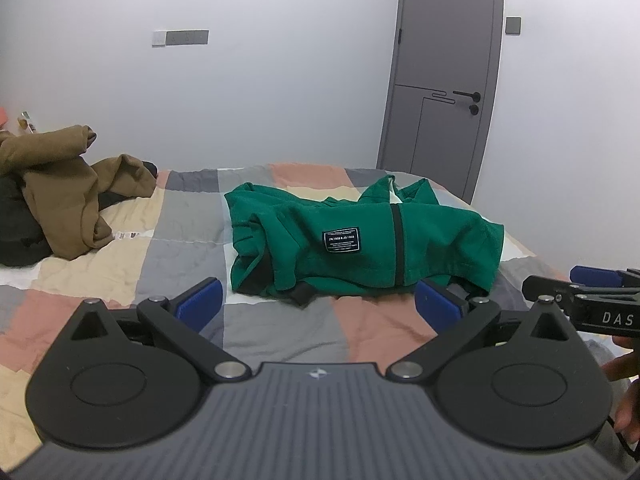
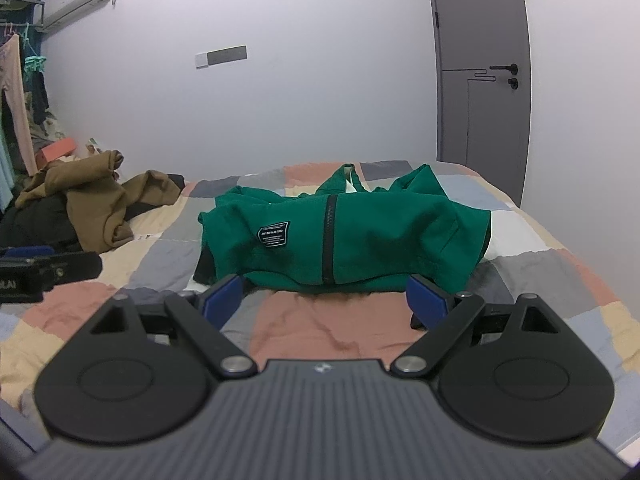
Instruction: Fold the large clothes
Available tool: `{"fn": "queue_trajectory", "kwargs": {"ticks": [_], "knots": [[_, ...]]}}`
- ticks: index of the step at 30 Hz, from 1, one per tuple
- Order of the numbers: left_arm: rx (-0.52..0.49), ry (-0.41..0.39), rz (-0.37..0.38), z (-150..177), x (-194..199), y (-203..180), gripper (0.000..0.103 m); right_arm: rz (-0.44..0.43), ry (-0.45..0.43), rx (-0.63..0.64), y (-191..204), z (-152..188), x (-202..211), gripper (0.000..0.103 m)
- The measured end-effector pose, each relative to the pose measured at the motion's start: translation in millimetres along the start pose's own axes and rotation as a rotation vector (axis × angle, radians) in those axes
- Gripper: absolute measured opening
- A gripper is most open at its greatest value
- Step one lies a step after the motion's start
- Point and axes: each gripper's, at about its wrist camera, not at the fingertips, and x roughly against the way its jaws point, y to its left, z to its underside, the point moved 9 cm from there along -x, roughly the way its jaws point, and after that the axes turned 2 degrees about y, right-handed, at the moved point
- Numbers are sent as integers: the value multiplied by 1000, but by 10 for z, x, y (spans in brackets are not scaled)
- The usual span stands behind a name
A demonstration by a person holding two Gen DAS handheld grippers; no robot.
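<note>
Green jacket is lying folded on the bed. Left claw and right claw are both hovering just short of the jacket, spread wide, gripping nothing.

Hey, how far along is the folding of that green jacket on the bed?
Partly done, it seems: the green zip-up fleece jacket lies bunched into a rough block on the patchwork quilt, sleeves apparently tucked in, hood end still loose. Nothing is in hand: the left claw and the right claw are open, short of it. Left: tidying it, and the brown garment in a heap.
</note>
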Motion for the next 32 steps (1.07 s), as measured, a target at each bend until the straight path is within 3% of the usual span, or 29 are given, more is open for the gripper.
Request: {"fn": "queue_trajectory", "kwargs": {"ticks": [32], "knots": [[-10,-18,3,-24,117,-53,103,-2,16,-7,2,46,24,91]]}}
